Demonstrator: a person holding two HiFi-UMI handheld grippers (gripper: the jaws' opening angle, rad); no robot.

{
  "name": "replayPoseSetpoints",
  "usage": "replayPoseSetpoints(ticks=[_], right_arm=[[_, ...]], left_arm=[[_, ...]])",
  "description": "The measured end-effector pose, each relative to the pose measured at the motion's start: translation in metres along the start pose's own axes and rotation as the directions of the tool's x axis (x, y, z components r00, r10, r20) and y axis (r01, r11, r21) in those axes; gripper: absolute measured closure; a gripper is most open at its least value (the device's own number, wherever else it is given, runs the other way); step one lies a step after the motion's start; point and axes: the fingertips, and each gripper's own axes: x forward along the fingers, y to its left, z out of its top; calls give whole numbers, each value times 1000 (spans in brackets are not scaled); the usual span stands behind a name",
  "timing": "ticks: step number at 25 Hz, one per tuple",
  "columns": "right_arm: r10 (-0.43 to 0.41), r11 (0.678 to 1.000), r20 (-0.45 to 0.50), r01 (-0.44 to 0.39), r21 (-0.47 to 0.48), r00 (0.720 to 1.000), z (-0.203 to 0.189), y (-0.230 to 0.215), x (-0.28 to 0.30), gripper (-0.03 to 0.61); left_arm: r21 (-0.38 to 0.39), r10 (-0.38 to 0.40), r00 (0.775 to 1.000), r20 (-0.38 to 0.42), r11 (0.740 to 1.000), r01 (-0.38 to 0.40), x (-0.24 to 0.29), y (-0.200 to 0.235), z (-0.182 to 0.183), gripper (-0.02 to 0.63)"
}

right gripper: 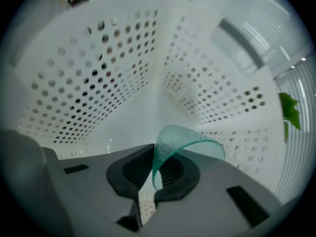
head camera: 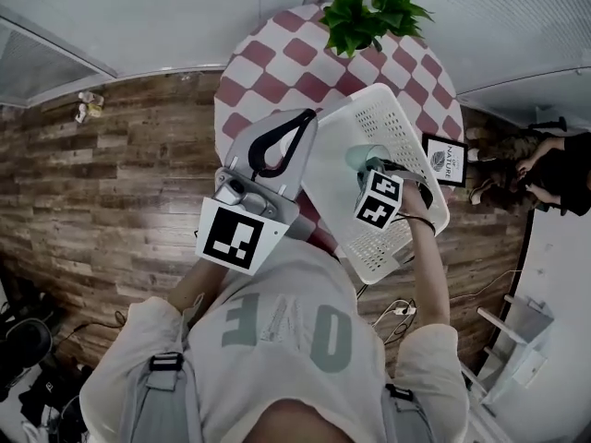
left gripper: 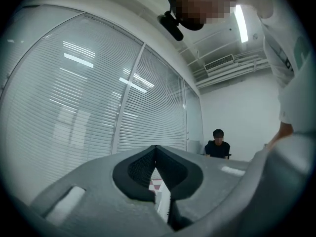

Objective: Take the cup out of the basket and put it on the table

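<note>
A translucent green cup [right gripper: 197, 139] is inside the white perforated basket [right gripper: 98, 68]. My right gripper [right gripper: 152, 154] is shut on the cup's rim, with the thin wall pinched between the two dark pads. From the head view, the right gripper [head camera: 367, 169] reaches down into the basket [head camera: 411, 123], and the cup [head camera: 358, 158] shows pale green at its tip. The basket stands on the red-and-white checkered round table [head camera: 277, 72]. My left gripper [head camera: 305, 120] is held up beside the basket's left wall. It is shut with nothing in it [left gripper: 156, 151] and points toward window blinds.
A potted green plant [head camera: 369, 12] stands at the table's far edge. A small framed sign [head camera: 446, 160] sits right of the basket. A person [head camera: 554, 173] sits at the right, over the wooden floor. White furniture stands at the lower right.
</note>
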Motion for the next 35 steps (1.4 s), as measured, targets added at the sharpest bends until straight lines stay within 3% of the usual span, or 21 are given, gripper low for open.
replayPoseSetpoints(ticks=[3,6,10,15,19,22,24,27,31,35], right_arm=[[-140,982,183,113,150,973,17,-31,-60,557],[-322,924,358,210,319,876,29,-55,-137,557],[-575,789,461,308,533,676,26,-70,-229,557],[-796,593,435,395,702,421,7,-60,-308,557],[-917,386,342,245,889,204,-2,-29,-342,557],[-953,302,293,118,946,81,-12,-11,-356,557],[-969,246,245,53,968,40,-19,-1,-358,557],[-979,198,198,-19,980,37,-23,10,-354,557],[-980,188,189,-18,982,58,-21,18,-351,557],[-980,193,193,-6,981,42,-18,20,-359,557]], left_arm=[[14,-28,999,19,1000,27,4,-12,11,609],[25,-61,998,33,998,60,9,-25,21,609],[55,-131,990,51,990,128,20,-43,33,609],[103,-204,975,85,975,195,32,-71,51,609],[121,-293,949,118,953,279,31,-92,63,609],[118,-324,939,117,943,311,33,-105,64,609],[117,-345,932,114,936,332,35,-112,64,609],[114,-366,923,117,928,354,34,-118,65,609],[93,-370,921,123,928,361,31,-118,68,609],[90,-370,921,122,928,361,27,-117,69,609]])
